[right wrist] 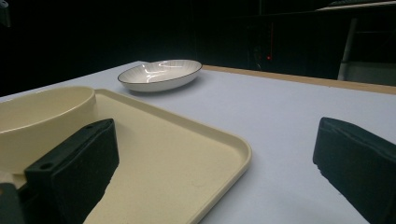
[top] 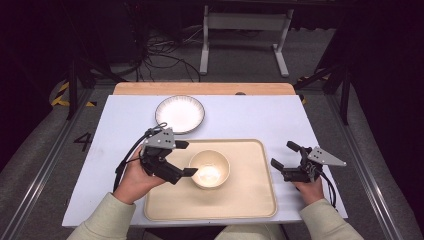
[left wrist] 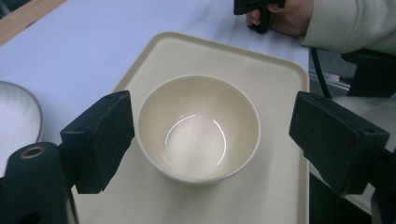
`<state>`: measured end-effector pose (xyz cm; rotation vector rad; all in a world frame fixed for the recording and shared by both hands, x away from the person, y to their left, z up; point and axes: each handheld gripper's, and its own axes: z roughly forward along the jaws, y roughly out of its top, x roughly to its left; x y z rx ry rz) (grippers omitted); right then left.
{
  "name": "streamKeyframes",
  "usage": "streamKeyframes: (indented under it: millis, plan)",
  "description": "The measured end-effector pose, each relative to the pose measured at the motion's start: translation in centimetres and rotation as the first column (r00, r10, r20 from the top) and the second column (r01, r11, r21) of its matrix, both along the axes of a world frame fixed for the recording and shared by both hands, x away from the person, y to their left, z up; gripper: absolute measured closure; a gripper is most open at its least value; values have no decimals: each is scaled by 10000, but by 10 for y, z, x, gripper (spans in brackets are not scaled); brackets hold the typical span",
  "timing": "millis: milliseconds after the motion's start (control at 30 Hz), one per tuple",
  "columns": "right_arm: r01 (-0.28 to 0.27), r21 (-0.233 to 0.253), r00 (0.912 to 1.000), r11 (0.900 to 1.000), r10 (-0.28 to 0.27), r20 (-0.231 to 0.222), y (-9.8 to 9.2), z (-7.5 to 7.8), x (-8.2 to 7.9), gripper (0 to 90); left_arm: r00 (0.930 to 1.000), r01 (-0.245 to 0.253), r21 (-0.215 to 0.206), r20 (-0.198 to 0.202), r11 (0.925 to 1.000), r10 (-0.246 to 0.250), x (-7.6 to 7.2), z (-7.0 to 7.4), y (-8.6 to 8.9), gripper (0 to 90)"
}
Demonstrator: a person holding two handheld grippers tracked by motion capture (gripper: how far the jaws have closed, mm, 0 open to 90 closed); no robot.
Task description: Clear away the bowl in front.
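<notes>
A cream bowl (top: 210, 169) (left wrist: 198, 128) (right wrist: 39, 119) stands empty on a beige tray (top: 250, 200) (left wrist: 275, 84) (right wrist: 177, 168) near the table's front. My left gripper (top: 185, 158) (left wrist: 210, 140) is open just left of the bowl, one jaw on each side of it, not touching. My right gripper (top: 284, 155) (right wrist: 215, 172) is open over the white table just off the tray's right edge, nothing between its jaws.
A white ribbed plate with a dark rim (top: 180, 114) (right wrist: 159, 74) (left wrist: 14, 116) lies on the table beyond the tray. A wooden strip (top: 200, 88) runs along the table's far edge. Cables and a stand's legs sit on the floor behind.
</notes>
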<state>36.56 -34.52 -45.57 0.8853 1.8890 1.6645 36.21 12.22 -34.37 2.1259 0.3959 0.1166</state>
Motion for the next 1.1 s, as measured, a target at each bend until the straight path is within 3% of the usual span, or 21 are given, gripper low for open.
streamKeyframes:
  millis: [167, 400, 467, 600, 767, 900, 1000, 1100]
  plan:
    - [-25, 14, 10000, 10000, 25, -27, 0, 0, -1, 4, 9981, -596, -602, 93, 9964, 602, 2, -4, 19, 148]
    - [20, 56, 10000, 10000, -21, 43, -1, 1, -3, 2, 9928, -1098, -1072, 359, 9882, 1142, 0, -14, 40, 140]
    - [22, 71, 10000, 10000, -22, 47, -2, 1, -4, 1, 9875, -1336, -1372, 650, 9815, 1435, -2, -20, 50, 137]
    - [42, 132, 10000, 9999, -42, 51, -3, 1, -5, 0, 9819, -1620, -1869, 672, 9689, 1772, -4, -30, 66, 126]
    - [84, 182, 9999, 9998, -86, 79, -4, 2, -6, 0, 9736, -2044, -1964, 606, 9590, 2199, -5, -43, 79, 106]
    - [86, 240, 9999, 9997, -88, 89, -5, 1, -6, 0, 9679, -2293, -2370, 475, 9441, 2470, -5, -53, 90, 101]
    - [76, 207, 9999, 9998, -78, 109, -5, 1, -6, 0, 9574, -2630, -2314, 575, 9366, 2831, -6, -62, 95, 103]
    - [82, 213, 9999, 9997, -85, 134, -6, 1, -6, 0, 9545, -2709, -2175, 656, 9377, 2910, -7, -69, 97, 103]
